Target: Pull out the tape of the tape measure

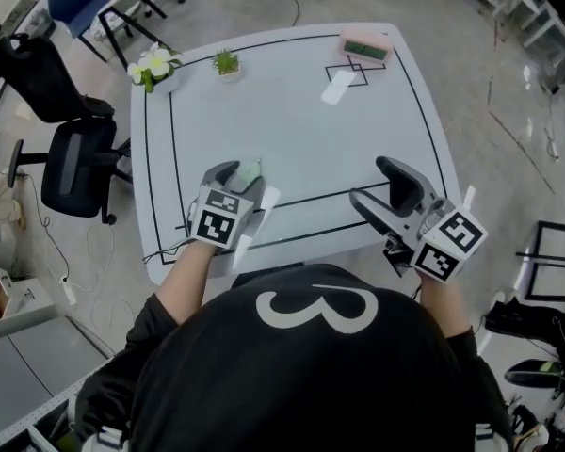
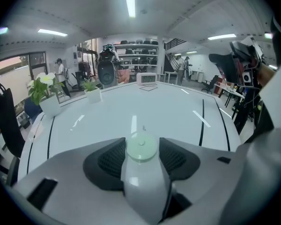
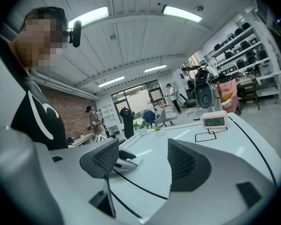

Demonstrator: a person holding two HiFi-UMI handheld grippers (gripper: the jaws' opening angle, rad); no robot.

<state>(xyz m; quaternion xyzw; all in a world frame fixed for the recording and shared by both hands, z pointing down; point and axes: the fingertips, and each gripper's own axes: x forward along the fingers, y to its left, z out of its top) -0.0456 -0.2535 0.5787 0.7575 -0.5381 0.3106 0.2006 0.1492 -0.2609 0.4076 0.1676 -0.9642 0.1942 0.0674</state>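
The tape measure point(image 1: 250, 172), a white case with a pale green round face, sits between the jaws of my left gripper point(image 1: 242, 174) just above the white table point(image 1: 292, 130), near its front left. In the left gripper view both ribbed pads press against the sides of the tape measure point(image 2: 143, 175), so the left gripper point(image 2: 141, 147) is shut on it. No pulled-out tape shows. My right gripper point(image 1: 374, 182) hovers over the front right of the table, open with nothing between its jaws. The right gripper view shows the right gripper point(image 3: 143, 151) pointing across the table towards the tape measure point(image 3: 132, 161).
At the table's far side stand a vase of white flowers point(image 1: 153, 66), a small potted plant point(image 1: 227, 62) and a pink-cased digital clock point(image 1: 366, 47), with a white card point(image 1: 338, 87) nearby. Black lines are marked on the tabletop. Office chairs point(image 1: 71, 163) stand to the left.
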